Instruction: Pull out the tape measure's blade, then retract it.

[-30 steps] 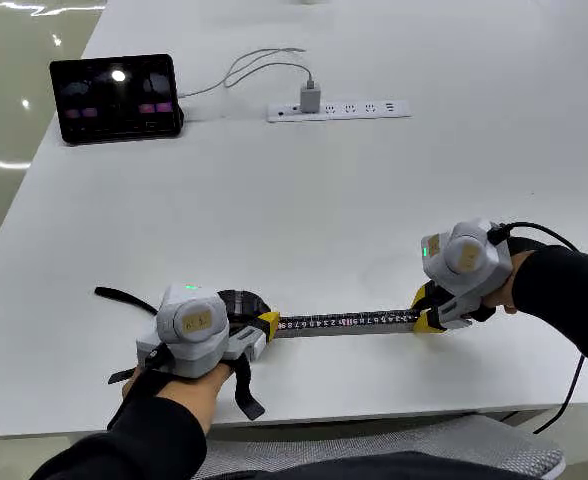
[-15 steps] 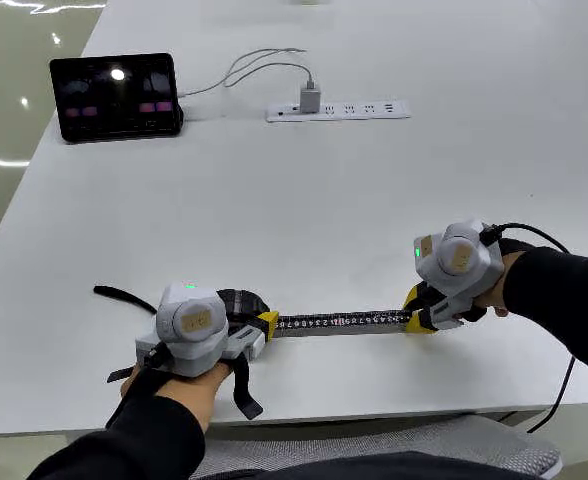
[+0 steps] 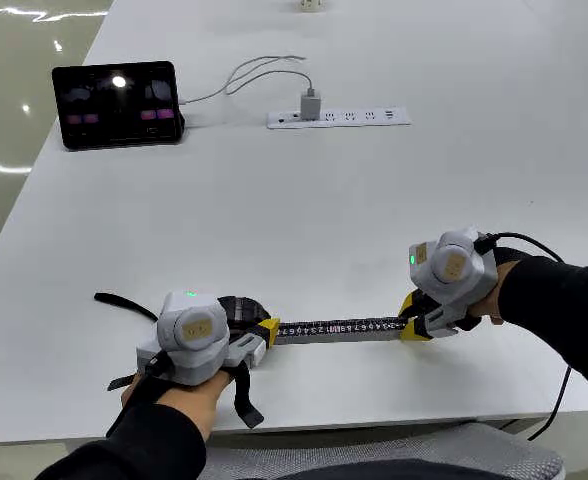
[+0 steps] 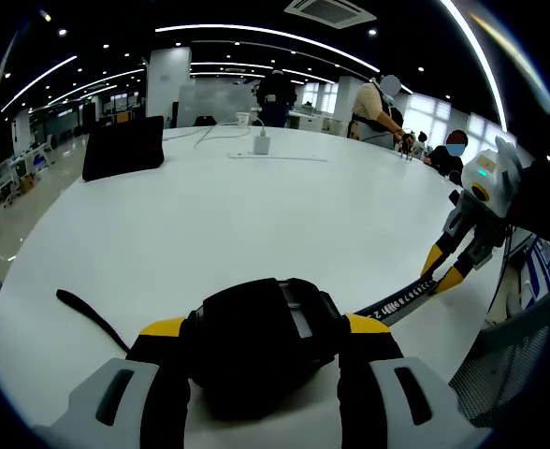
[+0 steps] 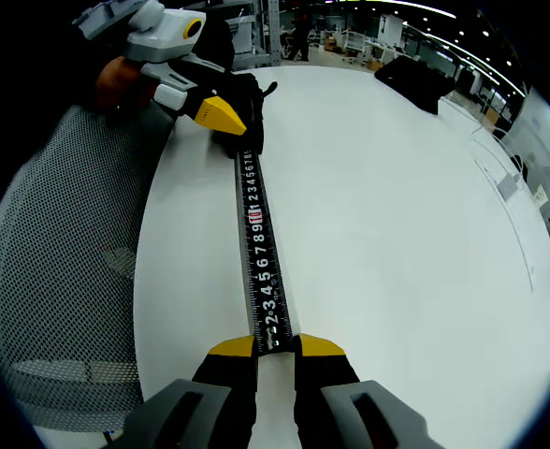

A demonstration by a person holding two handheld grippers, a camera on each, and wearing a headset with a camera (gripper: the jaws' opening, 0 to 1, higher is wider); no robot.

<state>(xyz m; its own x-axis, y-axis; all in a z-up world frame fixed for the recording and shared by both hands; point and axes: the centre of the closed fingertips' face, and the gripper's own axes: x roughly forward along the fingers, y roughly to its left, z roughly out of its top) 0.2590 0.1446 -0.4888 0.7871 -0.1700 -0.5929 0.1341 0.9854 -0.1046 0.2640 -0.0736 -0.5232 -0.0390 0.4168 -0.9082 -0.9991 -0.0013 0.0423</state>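
Black tape measure case [image 3: 242,308] sits on the white table [image 3: 374,200]; its numbered blade [image 3: 339,326] extends straight rightward.

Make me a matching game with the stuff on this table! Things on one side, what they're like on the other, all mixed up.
Things:
1. tape measure case
2. blade
3. tablet
4. power strip

Matches:
A. white, with a charger plugged in
B. pulled out, tip in the right gripper
C. by the table's far left edge
D. clamped in the left gripper

Pairs: 1-D, 2-B, 3-C, 4-A
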